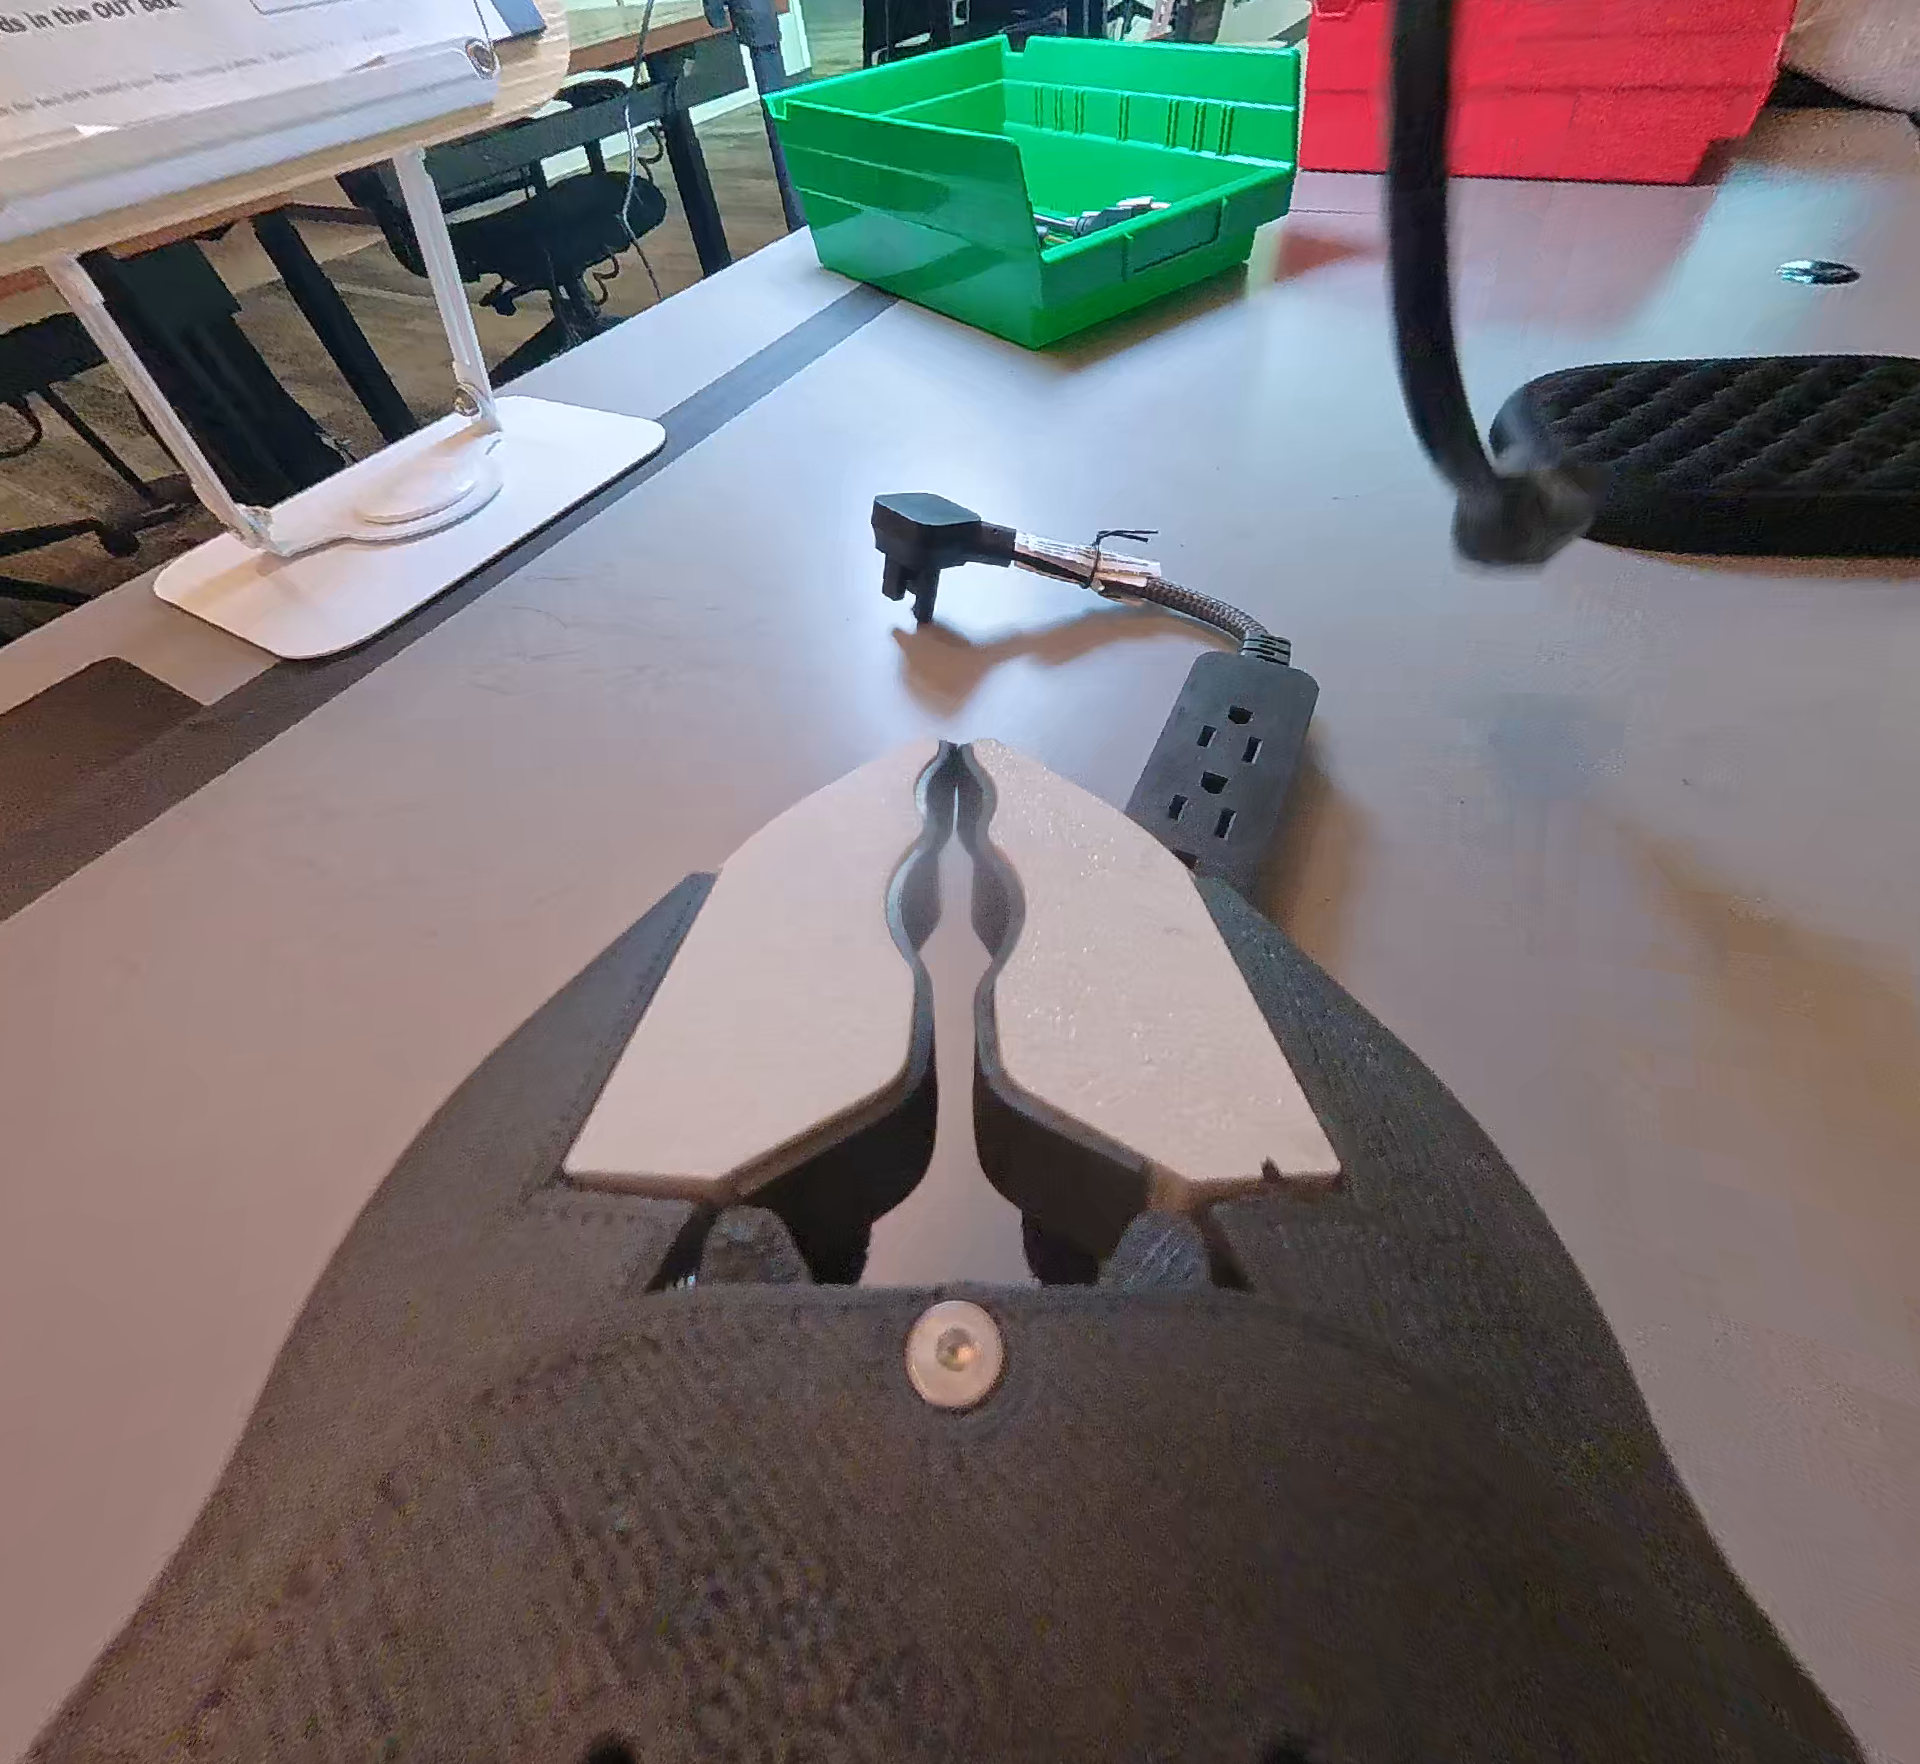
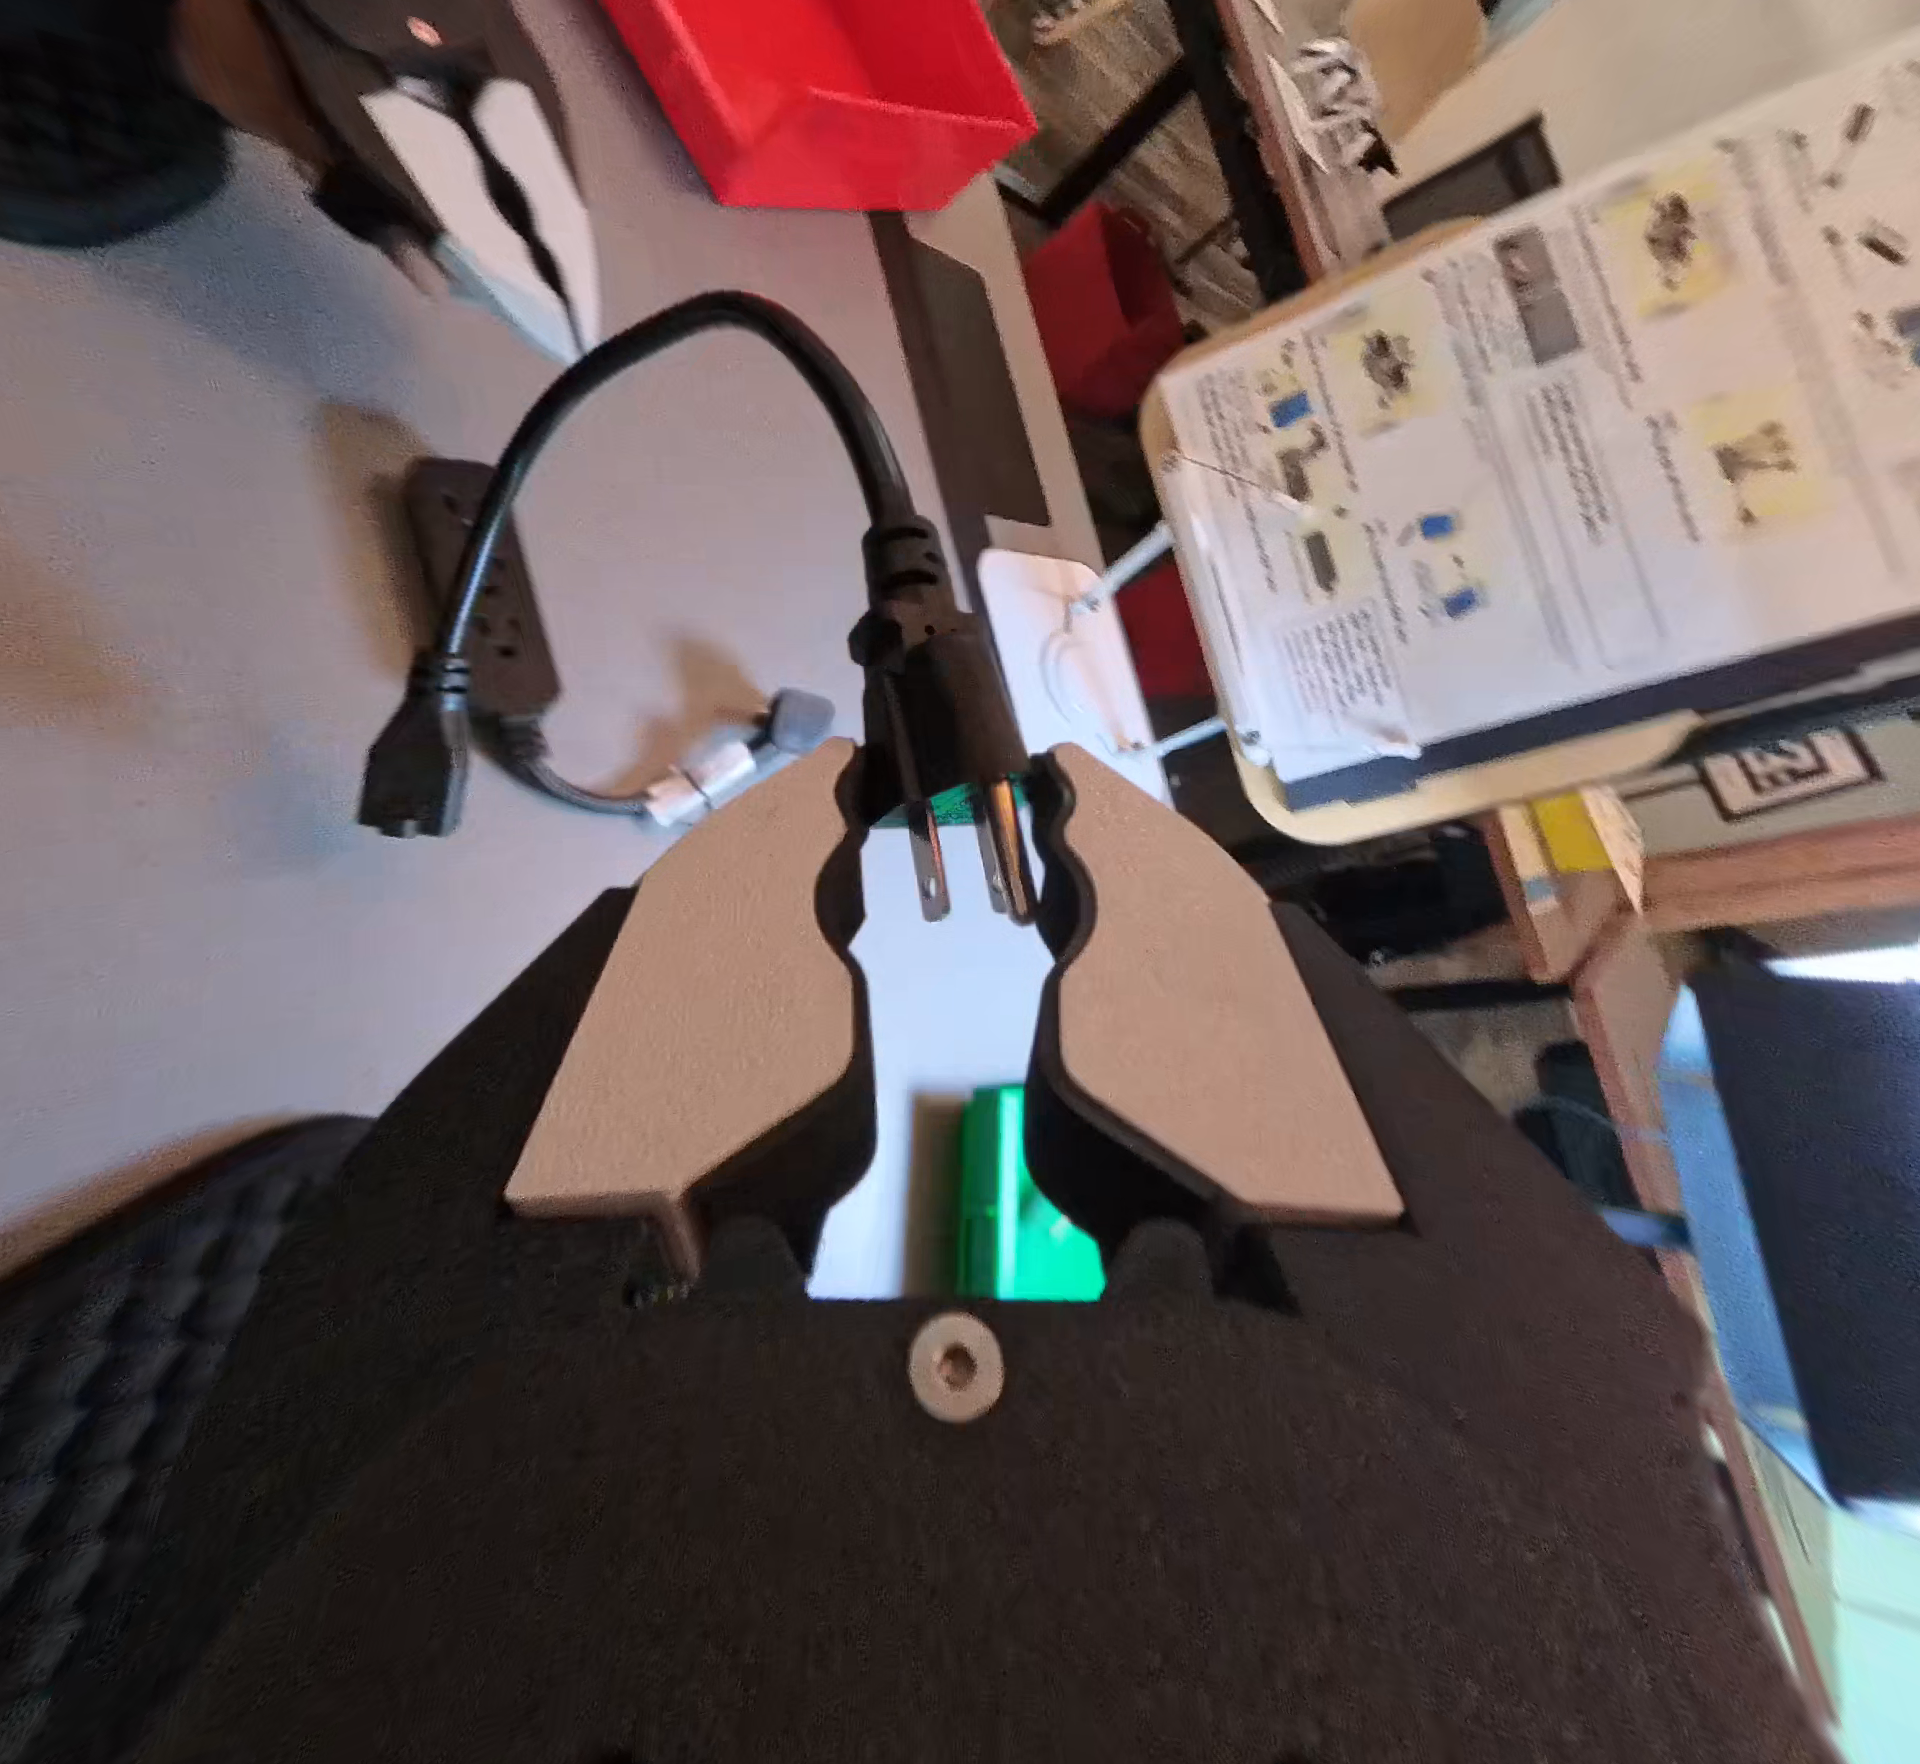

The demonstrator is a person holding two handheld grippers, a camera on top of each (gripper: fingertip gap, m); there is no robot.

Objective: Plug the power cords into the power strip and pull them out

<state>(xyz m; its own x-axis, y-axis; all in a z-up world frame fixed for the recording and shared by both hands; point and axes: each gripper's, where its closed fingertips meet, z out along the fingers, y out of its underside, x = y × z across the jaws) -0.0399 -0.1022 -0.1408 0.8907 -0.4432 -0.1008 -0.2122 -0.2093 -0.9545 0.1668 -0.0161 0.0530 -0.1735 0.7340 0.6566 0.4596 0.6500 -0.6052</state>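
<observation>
the left gripper [image 1: 954, 758] is clenched on nothing, hovering just beside the strip [image 1: 1221, 769], which is lying flat on the tabletop [image 1: 1558, 883] with its sockets facing up. the right gripper [image 2: 951, 769] is grasping the cord [image 2: 665, 364] by its plug [image 2: 951, 675], prongs pointing toward the camera. the cord is looking light, short, black and springy, so the hard plug body is probably the best hold.

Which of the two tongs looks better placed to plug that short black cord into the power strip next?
Probably the right tongs: they already clamp the cord's plug, prongs bare. The left tongs are shut and empty, resting beside the power strip, handy for steadying it.
</observation>
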